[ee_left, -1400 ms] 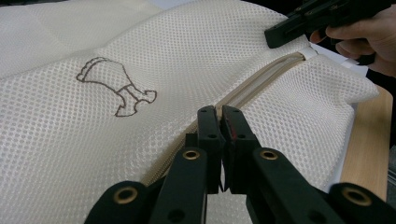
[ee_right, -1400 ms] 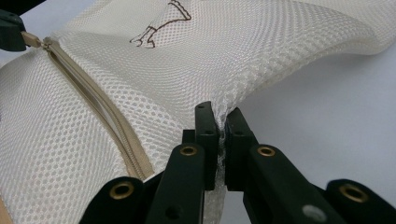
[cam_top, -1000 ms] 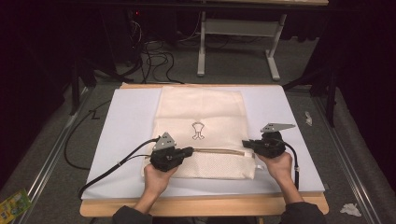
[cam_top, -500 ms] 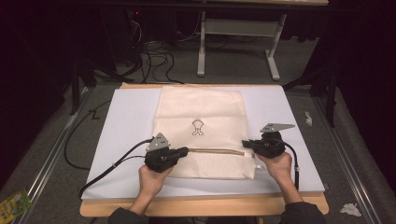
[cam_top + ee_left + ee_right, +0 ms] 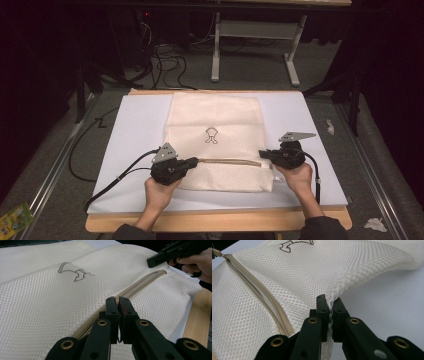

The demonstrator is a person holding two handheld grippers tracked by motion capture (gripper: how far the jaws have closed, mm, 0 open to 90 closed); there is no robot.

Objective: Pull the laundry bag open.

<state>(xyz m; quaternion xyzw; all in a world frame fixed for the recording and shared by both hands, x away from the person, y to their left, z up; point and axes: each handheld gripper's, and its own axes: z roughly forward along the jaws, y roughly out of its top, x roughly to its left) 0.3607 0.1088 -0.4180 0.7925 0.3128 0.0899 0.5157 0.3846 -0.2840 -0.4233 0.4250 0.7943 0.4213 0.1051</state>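
A cream mesh bag (image 5: 215, 120) with a small dark emblem (image 5: 211, 135) lies flat on the white sheet. Its tan zipper (image 5: 230, 161) runs across the near part, between my two grippers. My left gripper (image 5: 196, 161) is at the zipper's left end. Its jaws (image 5: 117, 300) are pressed together on the zipper line (image 5: 142, 282), apparently on the pull. My right gripper (image 5: 261, 154) is at the bag's right edge. It (image 5: 330, 300) is shut on a fold of mesh (image 5: 312, 270), with the zipper (image 5: 257, 290) to the left. The right gripper's tip (image 5: 151, 262) also appears far off in the left gripper view.
The white sheet (image 5: 140, 130) covers a wooden table whose front edge (image 5: 215, 221) is bare. Black cables (image 5: 120, 172) trail from the left gripper off the table. On the floor are more cables (image 5: 165, 60), a grey table frame (image 5: 250, 30), a yellow-green packet (image 5: 15, 217) and crumpled paper (image 5: 375, 224).
My left gripper has slid a little to the left along the zipper line. The right hand and its gripper have stayed put.
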